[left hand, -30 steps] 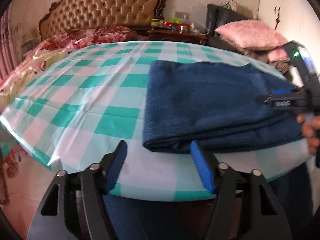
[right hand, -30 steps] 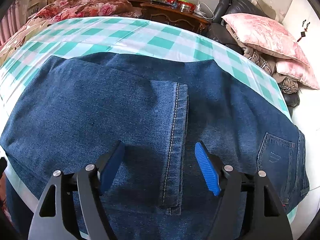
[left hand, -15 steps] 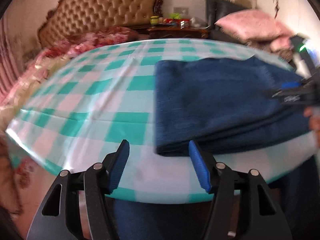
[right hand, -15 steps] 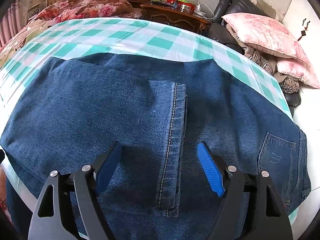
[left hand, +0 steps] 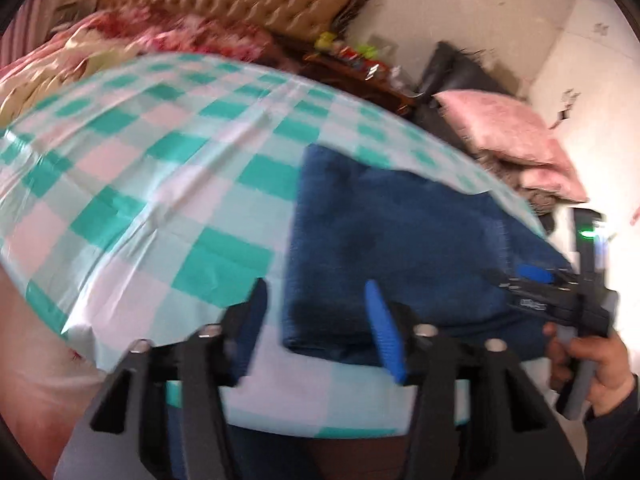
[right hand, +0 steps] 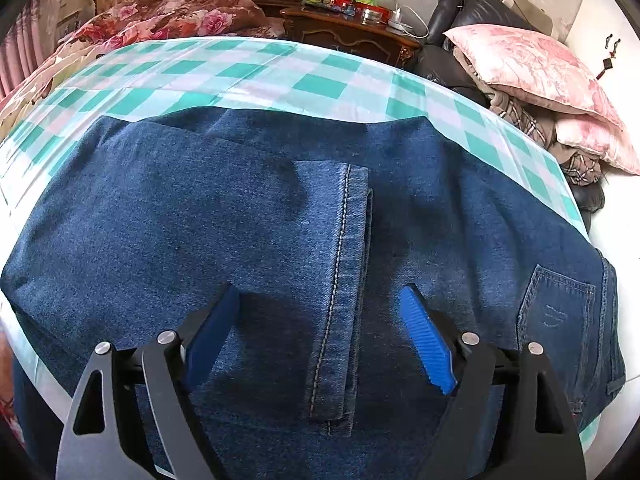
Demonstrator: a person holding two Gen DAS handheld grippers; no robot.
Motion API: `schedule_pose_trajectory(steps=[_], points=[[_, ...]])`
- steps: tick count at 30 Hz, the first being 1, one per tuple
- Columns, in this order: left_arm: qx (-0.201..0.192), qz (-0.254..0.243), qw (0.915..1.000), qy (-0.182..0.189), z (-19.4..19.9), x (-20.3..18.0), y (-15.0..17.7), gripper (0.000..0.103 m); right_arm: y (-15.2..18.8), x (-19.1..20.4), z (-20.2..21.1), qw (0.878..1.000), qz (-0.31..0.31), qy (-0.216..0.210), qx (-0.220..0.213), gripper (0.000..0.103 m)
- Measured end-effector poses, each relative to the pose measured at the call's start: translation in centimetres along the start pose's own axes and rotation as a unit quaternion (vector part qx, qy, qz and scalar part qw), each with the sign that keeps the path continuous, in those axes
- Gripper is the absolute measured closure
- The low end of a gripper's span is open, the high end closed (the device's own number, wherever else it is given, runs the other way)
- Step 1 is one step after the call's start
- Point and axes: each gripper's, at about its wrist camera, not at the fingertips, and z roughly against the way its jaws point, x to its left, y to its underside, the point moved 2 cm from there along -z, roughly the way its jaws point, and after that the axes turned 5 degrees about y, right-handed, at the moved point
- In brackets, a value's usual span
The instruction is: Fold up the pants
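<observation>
While folded — one pants (right hand: 280, 232), two gripper units, both agape.

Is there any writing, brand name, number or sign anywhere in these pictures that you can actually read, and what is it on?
No text can be read with confidence.
Small white lettering on the black two-finger right gripper: blurred, unreadable.
Labels on the jars and tins on the dark wooden nightstand: too small to read.
Stitched mark on the back pocket of the folded blue denim pants: a curved line of thread, no letters.
</observation>
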Motion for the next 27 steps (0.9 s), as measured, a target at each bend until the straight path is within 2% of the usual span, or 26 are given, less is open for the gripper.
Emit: schedule_pose_trajectory(steps=[1, 5, 7, 9, 10, 12, 15, 18, 20, 24, 26, 27], points=[[0.007, 0.004, 1.0, -0.002, -0.4, 0.1, 0.1, 0.074, 0.0, 0.0, 0.0, 1.0, 0.0, 0.0, 0.0, 0.022], [0.022, 0.007, 0.9997, -0.004, -1.2, 0.3, 0.6, 0.076, -0.1, 0.0, -0.1, 1.0, 0.0, -0.002, 0.001, 0.022], [0.023, 0.019, 0.9995, 0.007, -1.1, 0.6, 0.4, 0.083, -0.2, 0.0, 0.0, 1.0, 0.003, 0.001, 0.005, 0.022], [0.019, 0.015, 0.9996, 0.016, -0.7, 0.6, 0.3, 0.087, -0.7, 0.2, 0.4, 1.0, 0.011, 0.018, 0.013, 0.027], [0.014, 0.011, 0.9996, 0.021, -0.3, 0.5, 0.2, 0.088, -1.4, 0.5, 1.2, 0.999, 0.019, 0.031, 0.004, 0.028], [0.006, 0.01, 0.9995, 0.029, 0.2, 0.5, 0.2, 0.089, -3.4, 1.3, 3.2, 0.999, 0.024, 0.01, -0.021, 0.028], [-0.002, 0.012, 0.9993, 0.036, 0.5, 0.4, 0.0, 0.089, -7.5, 4.3, 5.5, 0.997, 0.041, -0.051, -0.038, 0.028], [-0.005, 0.016, 0.9991, 0.04, 0.5, 0.5, 0.1, 0.089, -11.9, 10.4, 5.2, 0.987, 0.08, -0.136, 0.007, 0.028], [-0.007, 0.016, 0.999, 0.041, 0.6, 0.4, 0.1, 0.089, -13.5, 14.3, 4.0, 0.982, 0.11, -0.147, 0.04, 0.028], [-0.015, 0.015, 0.9987, 0.047, 1.2, 0.2, 0.1, 0.089, -14.6, 21.1, 0.5, 0.971, 0.165, -0.134, 0.109, 0.028], [-0.02, 0.011, 0.9985, 0.049, 1.5, -0.1, 0.0, 0.089, -14.0, 23.2, -1.1, 0.97, 0.191, -0.093, 0.121, 0.028], [-0.022, 0.008, 0.9985, 0.049, 1.7, -0.2, -0.1, 0.09, -13.7, 23.8, -1.7, 0.969, 0.197, -0.08, 0.125, 0.036]])
